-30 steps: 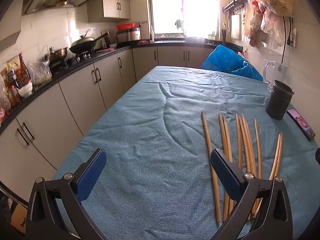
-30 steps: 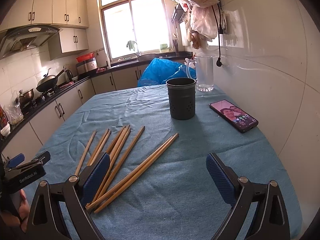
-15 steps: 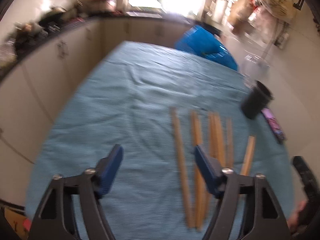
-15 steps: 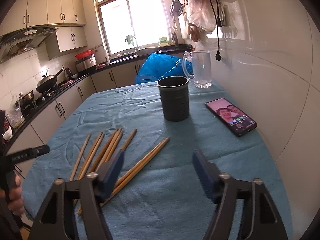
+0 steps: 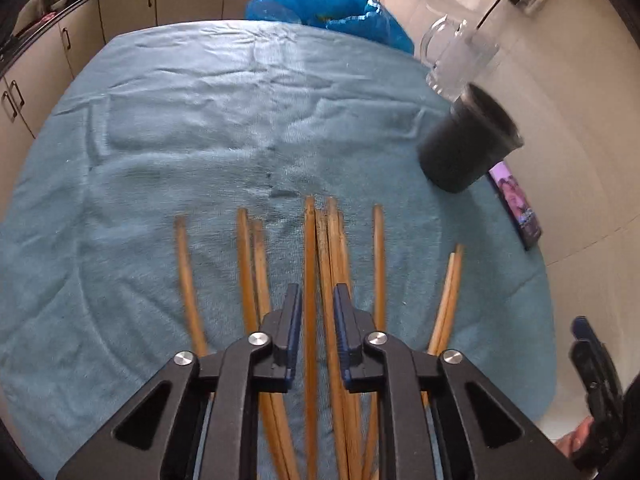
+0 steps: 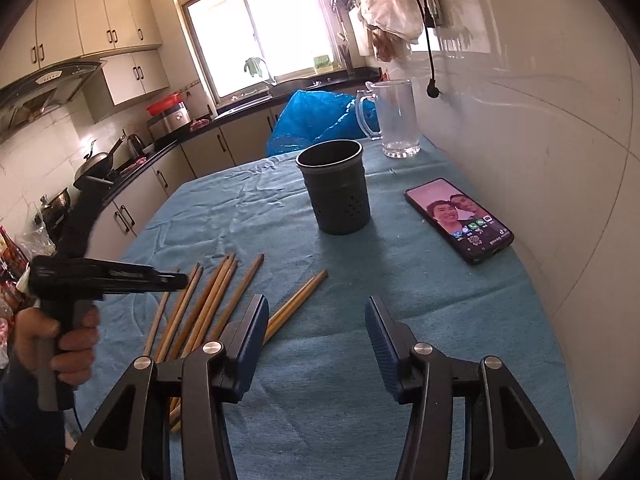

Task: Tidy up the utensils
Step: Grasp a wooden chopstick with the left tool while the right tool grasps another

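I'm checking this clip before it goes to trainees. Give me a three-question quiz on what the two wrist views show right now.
1. True or false: the dark holder already has chopsticks in it.
2. Which thing lies on the cloth nearest the wall? A) phone B) a spoon C) a plate
3. Fill in: seen from its own camera, the closing jaws of the left gripper have a ______ between them.

Key: 1 false, its visible inside looks empty and the chopsticks lie on the cloth. 2 A. 3 chopstick. The right gripper is closing over bare cloth.
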Demonstrator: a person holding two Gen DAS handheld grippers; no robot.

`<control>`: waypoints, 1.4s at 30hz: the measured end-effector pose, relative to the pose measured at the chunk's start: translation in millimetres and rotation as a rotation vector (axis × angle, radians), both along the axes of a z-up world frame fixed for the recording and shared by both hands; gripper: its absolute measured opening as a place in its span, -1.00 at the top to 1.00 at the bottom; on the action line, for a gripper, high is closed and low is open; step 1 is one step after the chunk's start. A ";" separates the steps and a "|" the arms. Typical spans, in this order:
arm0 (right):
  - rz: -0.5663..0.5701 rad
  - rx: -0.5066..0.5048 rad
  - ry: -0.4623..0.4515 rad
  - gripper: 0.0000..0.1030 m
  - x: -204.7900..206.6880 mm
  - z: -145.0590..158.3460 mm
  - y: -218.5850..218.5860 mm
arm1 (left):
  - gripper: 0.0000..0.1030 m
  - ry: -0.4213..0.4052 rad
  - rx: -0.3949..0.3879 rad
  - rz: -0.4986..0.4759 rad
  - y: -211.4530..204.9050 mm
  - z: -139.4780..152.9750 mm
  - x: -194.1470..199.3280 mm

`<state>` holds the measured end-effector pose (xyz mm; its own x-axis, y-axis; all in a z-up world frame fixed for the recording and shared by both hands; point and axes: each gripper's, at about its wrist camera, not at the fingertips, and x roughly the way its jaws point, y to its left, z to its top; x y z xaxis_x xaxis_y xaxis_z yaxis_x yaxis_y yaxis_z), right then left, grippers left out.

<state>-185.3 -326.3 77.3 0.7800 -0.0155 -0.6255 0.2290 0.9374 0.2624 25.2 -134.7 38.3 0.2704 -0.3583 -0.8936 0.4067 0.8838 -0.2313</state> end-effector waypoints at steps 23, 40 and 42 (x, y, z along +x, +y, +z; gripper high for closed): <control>0.171 0.124 0.322 0.24 141.5 -20.7 40.8 | 0.88 -0.019 -0.062 0.048 4.1 -7.9 36.8; 0.101 -0.047 0.540 0.67 225.6 -65.6 69.0 | 0.87 -0.129 -0.186 0.061 57.1 44.7 7.6; 0.121 -0.046 0.531 0.77 226.9 -65.2 70.4 | 0.87 -0.137 -0.189 0.062 58.4 48.4 4.3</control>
